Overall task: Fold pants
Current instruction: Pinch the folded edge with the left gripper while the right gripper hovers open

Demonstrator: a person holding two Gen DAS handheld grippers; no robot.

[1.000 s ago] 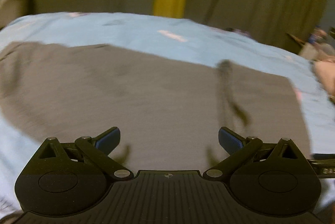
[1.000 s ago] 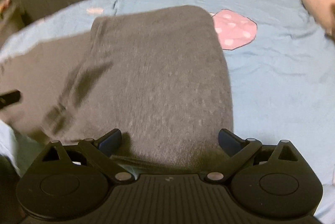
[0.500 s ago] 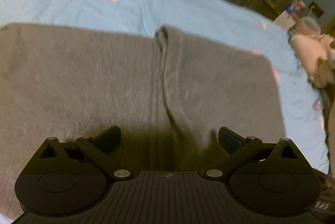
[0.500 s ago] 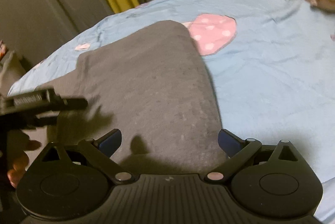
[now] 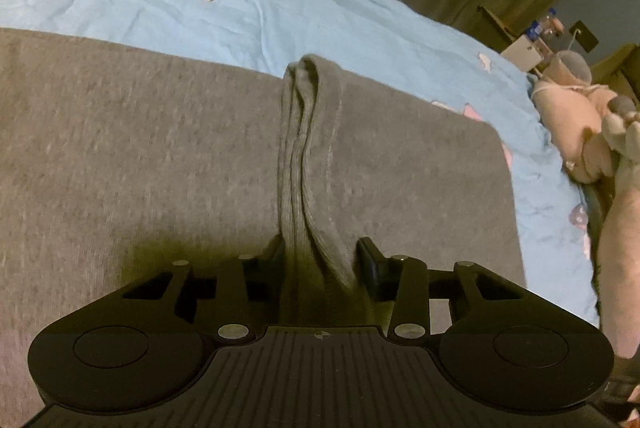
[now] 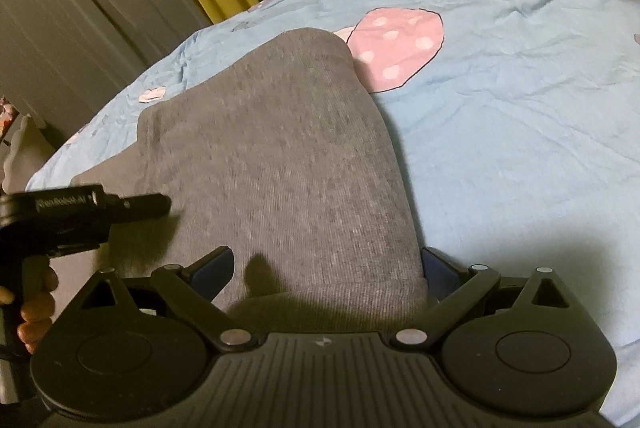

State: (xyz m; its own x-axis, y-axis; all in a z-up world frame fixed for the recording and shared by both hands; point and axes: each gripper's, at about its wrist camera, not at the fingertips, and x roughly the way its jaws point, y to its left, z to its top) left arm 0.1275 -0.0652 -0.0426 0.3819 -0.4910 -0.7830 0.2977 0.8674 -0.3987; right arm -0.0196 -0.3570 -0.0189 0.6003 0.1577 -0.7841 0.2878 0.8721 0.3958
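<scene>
Left tongs (image 5: 320,260) just closed on the grey pants' (image 5: 160,156) bunched ridge to lift the fold; right tongs (image 6: 326,268) gape wide, straddling the cuff end.

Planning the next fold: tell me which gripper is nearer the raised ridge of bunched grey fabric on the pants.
Left. The left gripper has just been closing, with the raised ridge of bunched grey fabric between its fingers. The right gripper stands open over the flat folded end.
</scene>
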